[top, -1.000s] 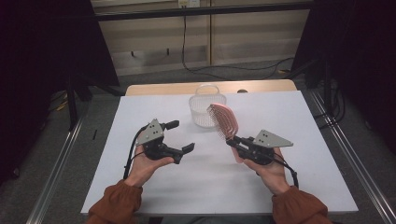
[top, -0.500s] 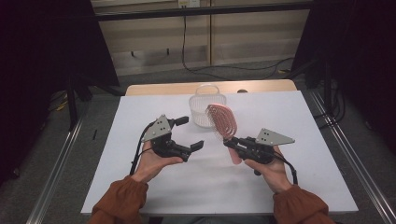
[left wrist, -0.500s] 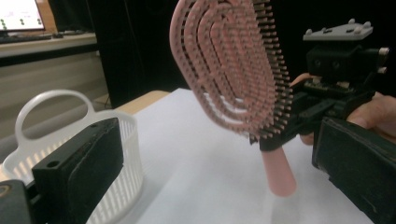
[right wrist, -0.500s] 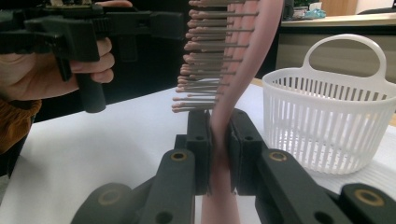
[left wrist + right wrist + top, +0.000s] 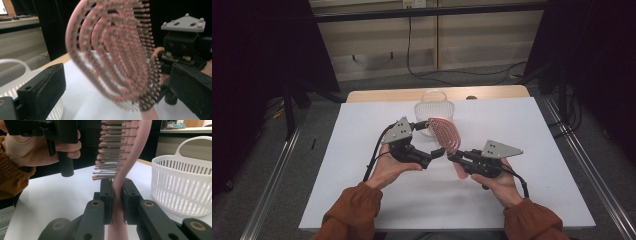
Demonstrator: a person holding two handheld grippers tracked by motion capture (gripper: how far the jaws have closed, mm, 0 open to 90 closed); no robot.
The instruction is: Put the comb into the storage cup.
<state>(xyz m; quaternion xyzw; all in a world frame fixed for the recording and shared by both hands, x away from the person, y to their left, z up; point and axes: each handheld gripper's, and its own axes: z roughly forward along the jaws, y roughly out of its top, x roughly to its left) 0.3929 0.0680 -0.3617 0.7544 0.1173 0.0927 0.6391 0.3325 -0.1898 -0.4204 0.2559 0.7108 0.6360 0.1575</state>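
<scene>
The right claw (image 5: 454,158) pinches the pink hairbrush (image 5: 447,135) by its handle. Its head points toward the table's far edge, bristles facing the spread left claw (image 5: 428,139).

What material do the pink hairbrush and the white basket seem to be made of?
The hairbrush: most likely moulded plastic, pink with a soft matte look; its head is open curved ribs, and the thin stiff pins end in small round tips. The basket: probably plastic as well, white and slightly translucent, with thin moulded slats in the wall and a handle that looks formed in one piece with it.
</scene>
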